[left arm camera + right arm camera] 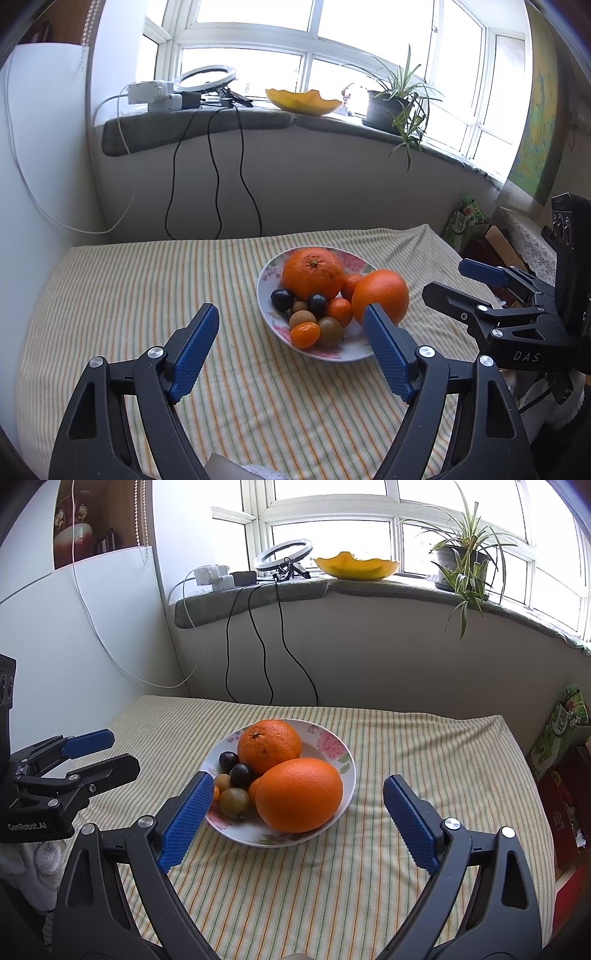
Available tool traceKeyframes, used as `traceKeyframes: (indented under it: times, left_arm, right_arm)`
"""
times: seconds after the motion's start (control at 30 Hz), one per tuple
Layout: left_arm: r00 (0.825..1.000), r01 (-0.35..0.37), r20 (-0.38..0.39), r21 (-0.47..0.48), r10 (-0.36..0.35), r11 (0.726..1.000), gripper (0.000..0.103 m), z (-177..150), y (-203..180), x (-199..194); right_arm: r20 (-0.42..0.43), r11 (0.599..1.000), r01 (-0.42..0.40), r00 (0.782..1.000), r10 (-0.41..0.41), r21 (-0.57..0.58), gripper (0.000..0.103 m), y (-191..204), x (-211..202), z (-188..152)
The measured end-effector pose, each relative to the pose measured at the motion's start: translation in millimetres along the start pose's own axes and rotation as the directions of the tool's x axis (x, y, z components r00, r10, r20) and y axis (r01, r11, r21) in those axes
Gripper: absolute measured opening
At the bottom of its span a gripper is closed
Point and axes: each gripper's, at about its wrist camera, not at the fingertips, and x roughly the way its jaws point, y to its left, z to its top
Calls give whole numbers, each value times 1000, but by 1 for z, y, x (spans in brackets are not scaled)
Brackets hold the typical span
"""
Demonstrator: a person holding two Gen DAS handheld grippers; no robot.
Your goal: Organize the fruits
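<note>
Both the left tool [291, 334] and right tool [295, 803] are hanging wide and empty short of the floral plate [341, 755] on the striped tabletop [424, 738], with the nearer big orange [298, 794] probably lying closest ahead of the right one.

Bright daylight through white-framed bay window [314, 48]; grey sill [229, 122] carrying ring light [284, 555], potted spider plant [461, 559], yellow bowl [303, 99]; plain white wall [369, 646] below, black cables [214, 166] trailing down.
</note>
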Motion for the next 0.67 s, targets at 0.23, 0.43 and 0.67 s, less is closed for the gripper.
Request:
traceKeyframes:
  times: [0.23,0.43,0.67]
  left_arm:
    - [1000,-18,2,9,18,1000,81,0,0,0]
    - [999,-35,10,16,35,999,80,-1,1,1]
    - [999,-35,21,32,35,999,81,-2,1,1]
  right_arm:
    - [-10,1000,-6,1000,6,7,95,-2,3,-1]
    - [-14,1000,-4,1000,4,13,95,-5,3,-1]
    - [-24,1000,-1,1000,1,24,95,-7,6,-3]
